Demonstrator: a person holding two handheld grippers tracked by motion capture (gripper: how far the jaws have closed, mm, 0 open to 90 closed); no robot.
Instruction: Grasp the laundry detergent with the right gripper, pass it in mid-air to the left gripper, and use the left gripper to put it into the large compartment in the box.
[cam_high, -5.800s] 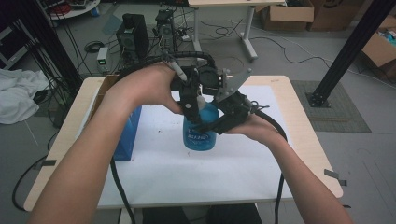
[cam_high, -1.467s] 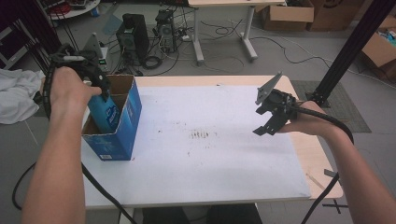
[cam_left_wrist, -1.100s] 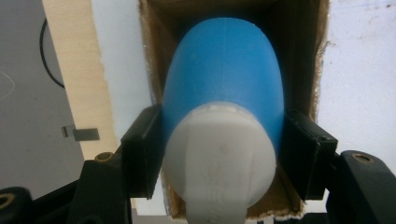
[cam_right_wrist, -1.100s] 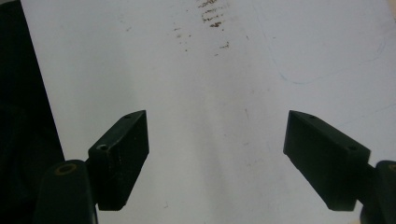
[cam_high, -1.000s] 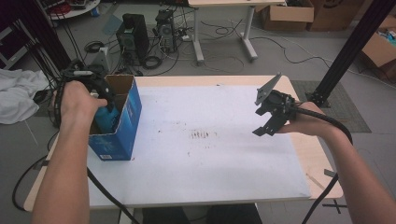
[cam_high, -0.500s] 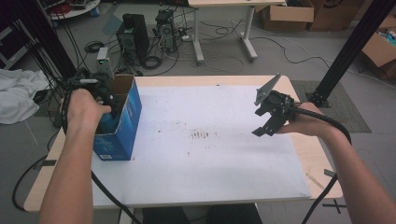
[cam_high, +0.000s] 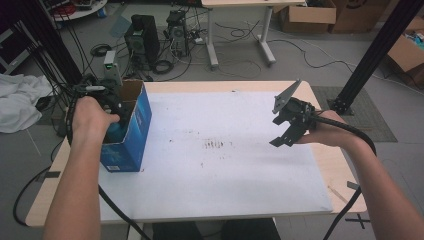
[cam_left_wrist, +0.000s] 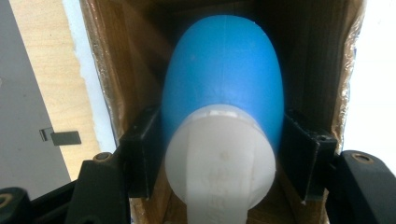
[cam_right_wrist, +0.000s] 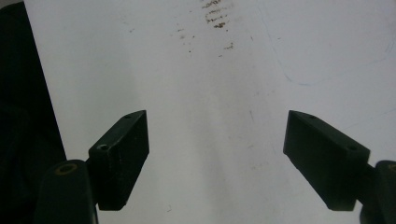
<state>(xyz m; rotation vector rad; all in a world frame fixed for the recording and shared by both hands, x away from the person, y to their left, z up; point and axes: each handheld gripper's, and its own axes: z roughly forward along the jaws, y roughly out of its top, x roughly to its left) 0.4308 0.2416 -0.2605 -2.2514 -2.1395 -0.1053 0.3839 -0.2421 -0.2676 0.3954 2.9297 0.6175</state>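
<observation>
A blue bottle (cam_left_wrist: 224, 79) with a white cap (cam_left_wrist: 219, 154) sits down inside an open blue cardboard box (cam_high: 131, 135) at the table's left edge. My left gripper (cam_left_wrist: 224, 154) is shut on the bottle near its neck, both jaws pressed against its sides within the box. In the high view the left hand (cam_high: 92, 117) reaches into the box and a little of the bottle (cam_high: 117, 131) shows. My right gripper (cam_high: 286, 131) hovers over the table's right side, open, with nothing between its jaws (cam_right_wrist: 217, 154).
A white sheet (cam_high: 215, 165) with dark smudges (cam_high: 215, 145) covers the wooden table (cam_high: 340, 165). A black frame post (cam_high: 372, 55) stands off the right corner. Computers, cables and another desk sit on the floor behind; white cloth (cam_high: 20, 102) lies at left.
The left gripper carried the blue bottle from the table's middle to the box and lowered it deeper inside. The right gripper let go earlier and has stayed still over the right side.
</observation>
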